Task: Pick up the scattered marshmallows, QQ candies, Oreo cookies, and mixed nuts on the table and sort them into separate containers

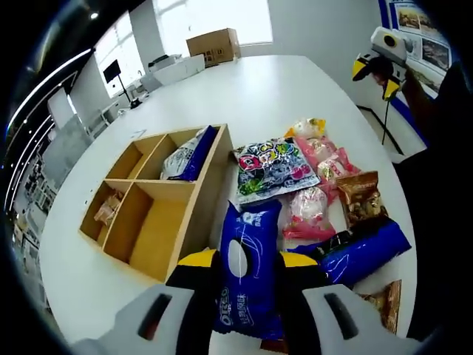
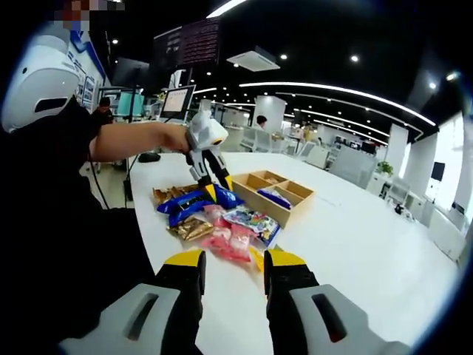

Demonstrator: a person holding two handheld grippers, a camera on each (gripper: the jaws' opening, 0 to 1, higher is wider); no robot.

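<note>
The left tongs [image 1: 247, 262], at bottom centre, were clamped on a blue Oreo packet [image 1: 247, 274] beside the wooden divided box [image 1: 159, 200] on the tabletop [image 1: 281, 96]. The right tongs [image 2: 233, 259] stood parted and empty, below the snack pile [image 2: 222, 225] at centre frame.

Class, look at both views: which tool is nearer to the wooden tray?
Left. The left tool, shut on a blue Oreo pack, sits right beside the wooden tray. The right tool hangs empty, well back from the snack pile.
</note>
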